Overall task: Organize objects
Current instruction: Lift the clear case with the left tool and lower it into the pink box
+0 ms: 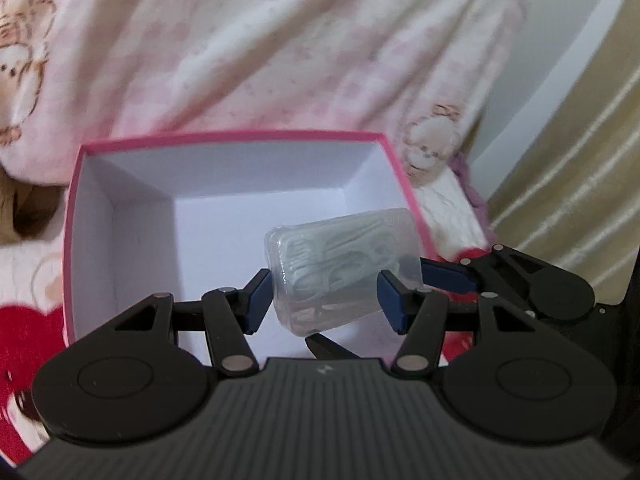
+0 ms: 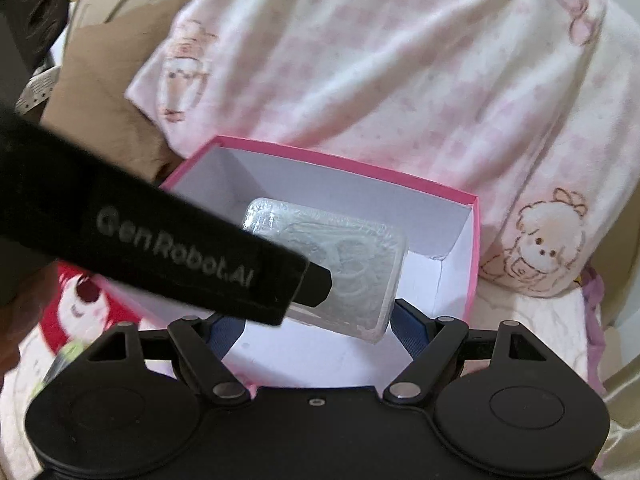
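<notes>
A pink box (image 1: 224, 136) with white inner walls stands open on a bed covered by a pale pink blanket (image 1: 280, 40) printed with small cartoon animals. Over the box hangs a clear plastic case (image 1: 344, 268) with a coil of white cable inside it, tilted, its far end higher than its near end.

In the left wrist view, the left hand-held gripper (image 1: 324, 296) has its blue pads spread wide. The left pad (image 1: 256, 300) sits at about 9 o'clock of the case, close against its edge, and the right pad (image 1: 394, 300) overlaps the case's lower corner at about 4 o'clock. Whether either pad truly presses the case cannot be told. At 3 o'clock of the case, a blue-tipped finger of the other tool reaches to the case's right edge.

In the right wrist view, the right hand-held gripper (image 2: 320, 332) is also spread wide, its blue pads either side of the near end of the case (image 2: 360, 272). The right pad (image 2: 412, 332) lies just beside the case's lower right corner; the left pad (image 2: 228, 332) is partly hidden by the left tool's black body, lettered "GenRobot.AI", which crosses in from 9 o'clock. A firm grip cannot be confirmed. The case hangs over the box (image 2: 472, 248), toward its near right part.
</notes>
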Demonstrator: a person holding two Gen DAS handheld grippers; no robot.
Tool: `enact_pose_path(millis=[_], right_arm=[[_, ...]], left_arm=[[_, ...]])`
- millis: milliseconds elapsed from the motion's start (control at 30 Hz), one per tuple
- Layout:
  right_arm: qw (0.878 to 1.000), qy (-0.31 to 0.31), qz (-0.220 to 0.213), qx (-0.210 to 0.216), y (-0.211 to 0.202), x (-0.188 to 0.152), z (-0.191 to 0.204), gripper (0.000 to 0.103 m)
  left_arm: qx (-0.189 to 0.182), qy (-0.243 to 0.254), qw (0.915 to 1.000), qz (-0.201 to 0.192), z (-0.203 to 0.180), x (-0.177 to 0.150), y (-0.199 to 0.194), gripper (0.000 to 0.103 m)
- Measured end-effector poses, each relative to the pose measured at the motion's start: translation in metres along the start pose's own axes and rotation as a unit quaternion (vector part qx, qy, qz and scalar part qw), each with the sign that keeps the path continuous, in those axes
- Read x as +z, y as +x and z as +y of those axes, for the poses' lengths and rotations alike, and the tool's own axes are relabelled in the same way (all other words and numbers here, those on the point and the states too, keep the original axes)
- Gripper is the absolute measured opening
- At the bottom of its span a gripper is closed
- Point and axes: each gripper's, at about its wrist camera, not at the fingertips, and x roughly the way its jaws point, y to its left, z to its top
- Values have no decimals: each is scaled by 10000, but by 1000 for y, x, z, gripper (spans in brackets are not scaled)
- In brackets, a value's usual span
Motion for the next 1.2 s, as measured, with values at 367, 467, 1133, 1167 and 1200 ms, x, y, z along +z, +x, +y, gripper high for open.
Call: enact_pose_path(millis=[367, 467, 1133, 1167, 1200], right_arm=[[9981, 69, 539, -274, 89, 21, -19, 69], [9965, 112, 768, -307, 102, 20, -21, 66], [9780, -549, 1476, -1369, 138, 15, -3, 38], [9778, -545, 1488, -1368, 138, 15, -3, 38], [9779, -562, 1484, -1362, 138, 14, -1, 38]], left_arm=[[-55, -372, 9987, 351, 38, 39, 78, 55], [-74, -441, 9981, 413, 44, 36, 92, 55], [-3, -1230, 9910, 523, 50, 29, 127, 35], [-13, -1268, 9907, 491, 52, 28, 127, 35], [-36, -1268, 9908, 461, 52, 28, 127, 35]])
